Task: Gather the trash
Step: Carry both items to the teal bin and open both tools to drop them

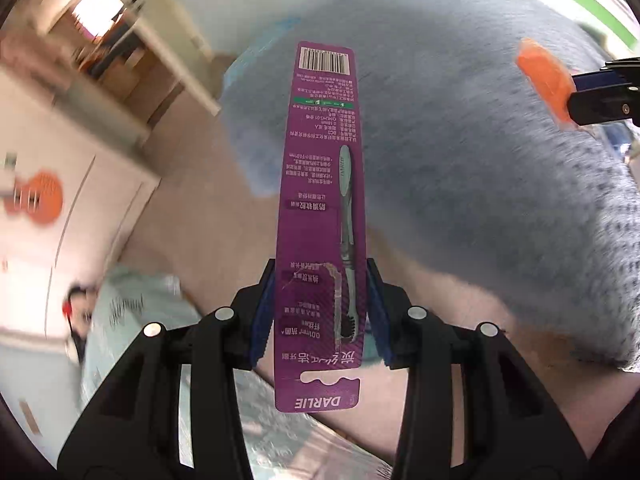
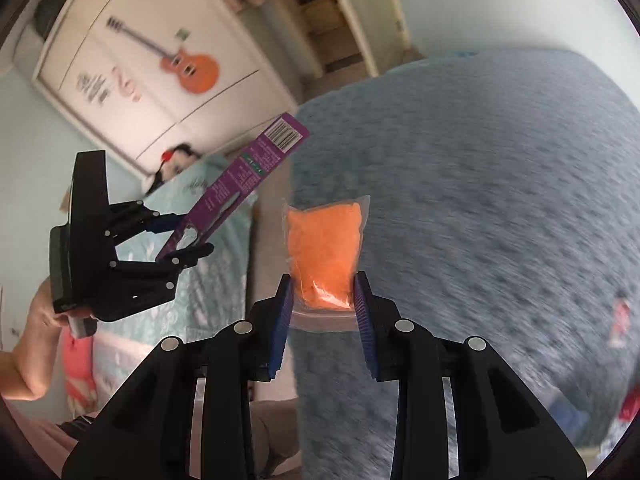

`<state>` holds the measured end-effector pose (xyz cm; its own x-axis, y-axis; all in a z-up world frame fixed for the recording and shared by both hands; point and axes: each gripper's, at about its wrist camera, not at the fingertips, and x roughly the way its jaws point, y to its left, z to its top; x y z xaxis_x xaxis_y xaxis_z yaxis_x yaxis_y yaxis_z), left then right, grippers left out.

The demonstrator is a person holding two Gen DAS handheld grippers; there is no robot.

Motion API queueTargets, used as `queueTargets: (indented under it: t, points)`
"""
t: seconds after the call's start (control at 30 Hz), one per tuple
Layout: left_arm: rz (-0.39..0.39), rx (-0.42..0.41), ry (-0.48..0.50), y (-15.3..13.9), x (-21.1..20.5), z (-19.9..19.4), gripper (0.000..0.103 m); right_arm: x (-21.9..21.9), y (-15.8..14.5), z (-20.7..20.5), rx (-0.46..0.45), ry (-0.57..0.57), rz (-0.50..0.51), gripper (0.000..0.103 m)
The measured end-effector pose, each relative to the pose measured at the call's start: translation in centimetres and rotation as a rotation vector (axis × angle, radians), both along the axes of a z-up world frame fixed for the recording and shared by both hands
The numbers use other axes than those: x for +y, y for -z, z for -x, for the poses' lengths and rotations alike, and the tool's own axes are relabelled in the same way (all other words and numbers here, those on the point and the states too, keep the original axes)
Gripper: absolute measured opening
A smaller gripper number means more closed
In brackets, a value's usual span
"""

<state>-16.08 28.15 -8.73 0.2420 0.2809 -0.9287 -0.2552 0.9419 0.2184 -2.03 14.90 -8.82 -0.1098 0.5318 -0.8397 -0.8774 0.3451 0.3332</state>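
Observation:
A long purple toothbrush package card (image 1: 320,216) stands up between the blue pads of my left gripper (image 1: 320,316), which is shut on its lower part. In the right wrist view the same card (image 2: 240,176) slants up from the left gripper (image 2: 188,236). My right gripper (image 2: 322,304) is shut on a clear plastic bag of orange stuff (image 2: 324,248), pinched at its lower end. That orange bag (image 1: 546,84) also shows at the right edge of the left wrist view, held by the right gripper's fingers (image 1: 600,96). Both are held in the air above a grey-blue rug (image 2: 480,200).
A white wardrobe with an orange guitar picture (image 2: 192,64) stands behind. A pale teal bedcover (image 2: 216,272) lies to the left, with a bare floor strip beside the rug. A person's hand (image 2: 44,320) holds the left gripper. Small red items (image 2: 620,320) lie at the rug's right edge.

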Motion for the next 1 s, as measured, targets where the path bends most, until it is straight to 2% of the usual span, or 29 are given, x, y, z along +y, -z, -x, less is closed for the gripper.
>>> queueTargets:
  t: [0.3, 0.53, 0.7, 1.0]
  points:
    - [0.119, 0.079, -0.241, 4.0, 5.2, 8.9, 0.039, 10.1, 4.6, 6.7, 0.056, -0.234, 0.084, 0.032]
    - [0.238, 0.138, -0.350, 7.9, 5.7, 12.4, 0.039, 14.4, 8.3, 10.3, 0.084, -0.341, 0.183, 0.032]
    - [0.297, 0.163, -0.380, 9.6, 5.0, 13.9, 0.039, 16.5, 10.1, 11.7, 0.097, -0.386, 0.226, 0.032]
    - [0.383, 0.212, -0.407, 12.9, 5.2, 14.7, 0.039, 17.4, 13.5, 12.9, 0.091, -0.416, 0.315, 0.032]
